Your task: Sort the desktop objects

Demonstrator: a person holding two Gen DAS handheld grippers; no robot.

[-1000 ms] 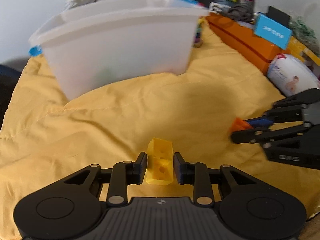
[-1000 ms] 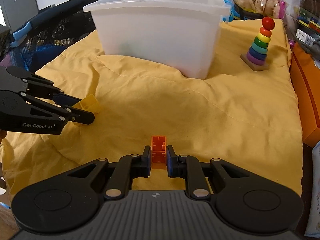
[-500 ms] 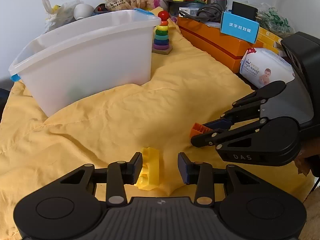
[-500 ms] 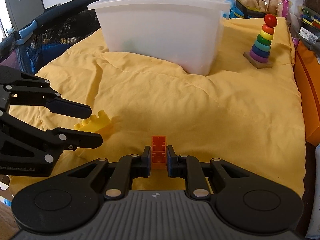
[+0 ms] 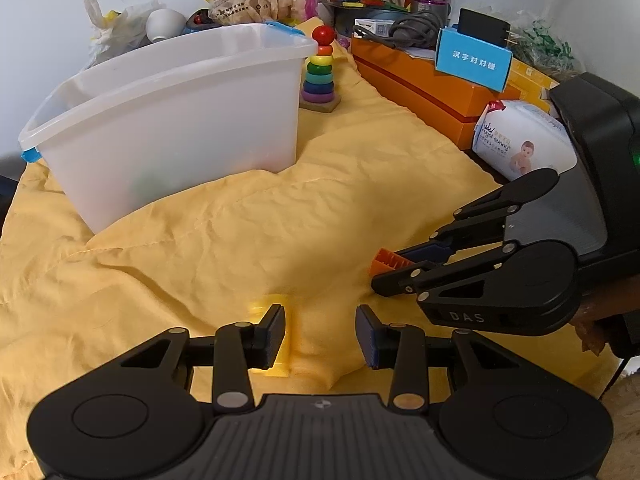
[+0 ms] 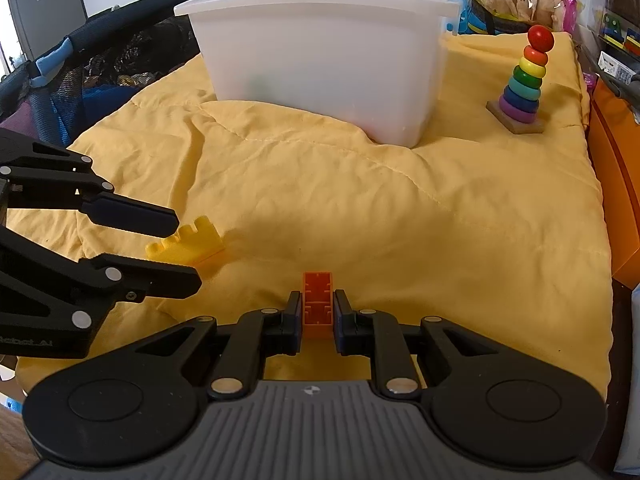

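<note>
Yellow plastic studded building brick (image 6: pixel 186 245) lies on its side on the rumpled yellow quilt (image 6: pixel 360 200) that covers the desk, studs pointing towards the white translucent plastic storage bin (image 6: pixel 320 60) further back. The left hand-held gripper (image 5: pixel 320 330) stands half open around it: the jaws have just been opening, and the brick sits between them, close against the left pad, with clear space on the other side, so nothing grips it. From the right wrist view the two black fingers (image 6: pixel 160 220) reach over and under the brick's near end. The right hand-held gripper (image 6: pixel 317 312) is closed tight on a small orange plastic building brick (image 6: pixel 318 298), held upright between its blue pads just above the quilt. A rainbow ring-stacking toy (image 6: pixel 524 80) stands to the bin's right.
</note>
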